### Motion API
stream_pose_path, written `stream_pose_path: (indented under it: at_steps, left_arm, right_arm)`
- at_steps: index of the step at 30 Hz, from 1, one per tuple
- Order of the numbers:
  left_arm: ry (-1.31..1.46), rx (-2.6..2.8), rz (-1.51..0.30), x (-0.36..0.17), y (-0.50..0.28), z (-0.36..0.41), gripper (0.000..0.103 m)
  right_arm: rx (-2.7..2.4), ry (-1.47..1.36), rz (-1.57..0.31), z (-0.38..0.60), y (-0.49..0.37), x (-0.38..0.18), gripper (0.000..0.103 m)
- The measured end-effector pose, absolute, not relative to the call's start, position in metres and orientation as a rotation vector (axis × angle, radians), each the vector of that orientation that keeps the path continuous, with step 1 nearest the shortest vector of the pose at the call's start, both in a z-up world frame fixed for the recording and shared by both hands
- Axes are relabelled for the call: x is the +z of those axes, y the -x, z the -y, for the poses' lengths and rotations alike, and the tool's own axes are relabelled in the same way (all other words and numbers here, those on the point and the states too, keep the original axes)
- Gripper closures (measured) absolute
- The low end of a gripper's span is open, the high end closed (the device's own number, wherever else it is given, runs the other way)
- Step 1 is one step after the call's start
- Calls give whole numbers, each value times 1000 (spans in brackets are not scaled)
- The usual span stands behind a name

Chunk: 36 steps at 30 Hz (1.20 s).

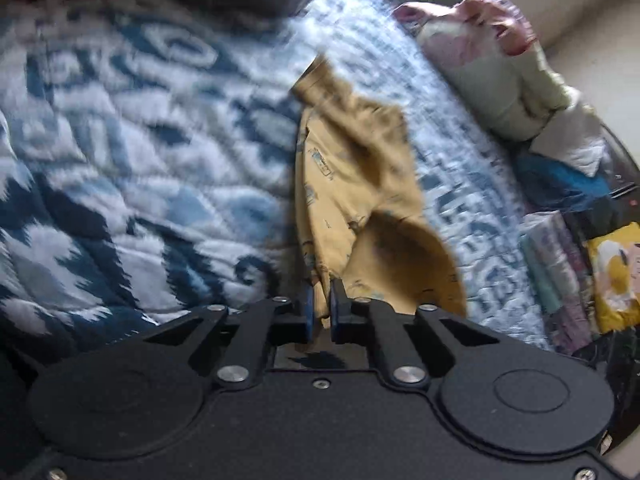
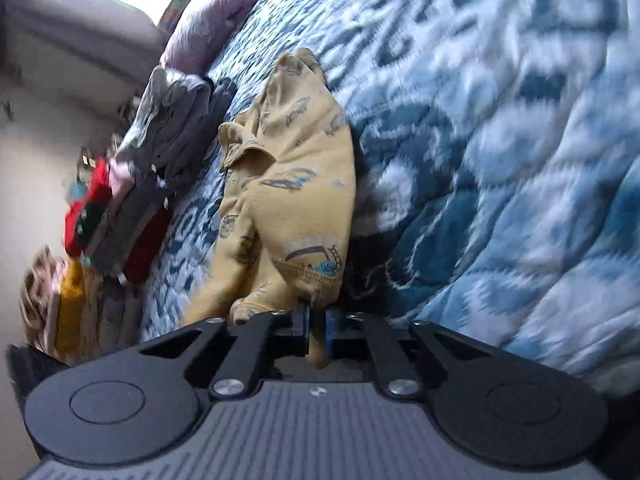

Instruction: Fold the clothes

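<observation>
Left tongs (image 1: 320, 304): blue pads close together, clamped on an edge of the yellow garment (image 1: 352, 184). Cloth runs straight out ahead of the tips, bunched and twisted, a fold of it sagging just right of the tips with a dark hollow inside. Small printed figures on the fabric (too blurred to read).

Right tongs (image 2: 317, 320): pads likewise pinched on a yellow edge, a strip of cloth showing between them. The garment (image 2: 296, 184) stretches away ahead of the tips, slightly left, crumpled; printed vehicles are visible on it.

Beneath the garment in both views lies a blue-and-white patterned quilt (image 1: 120, 160), filling everything left of the left tongs and everything right of the right tongs (image 2: 500, 140).

Far ahead and right of the left tongs: a pale pink-and-white bundle (image 1: 492, 64) at the quilt's edge. Well right of them, stacked items with a yellow package (image 1: 616, 272).

Ahead and left of the right tongs: a heap of grey clothes (image 2: 176, 120), red pieces (image 2: 92, 208) nearer by, a lilac pillow (image 2: 212, 20) farther off.

Both views motion-blurred.
</observation>
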<state>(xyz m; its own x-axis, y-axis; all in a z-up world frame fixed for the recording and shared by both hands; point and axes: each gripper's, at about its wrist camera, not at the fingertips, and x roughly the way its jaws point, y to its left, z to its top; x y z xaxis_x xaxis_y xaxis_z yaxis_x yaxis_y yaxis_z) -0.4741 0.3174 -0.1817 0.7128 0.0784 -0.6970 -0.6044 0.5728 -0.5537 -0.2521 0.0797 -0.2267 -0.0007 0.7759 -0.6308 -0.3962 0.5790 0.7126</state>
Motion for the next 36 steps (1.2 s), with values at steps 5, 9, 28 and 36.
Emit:
stream_pose_path:
  at_steps: [5,9,28,36]
  left_arm:
    - [802,460,-774,-184,476,-308,95]
    - [796,475,-804,-199,481,-305,64]
    - [648,502,-845,-221,454,-287,64]
    - [696,488,-708,-198,438,-324,62]
  right_arm:
    - [954,-145,-1267,-64,244,-194,94]
    - [936,-50,-1276,-57,248,-200,85]
    - [923,-79,-1067,-87,257,-233,73]
    - [986,-317,-993,-55,234,-233,60]
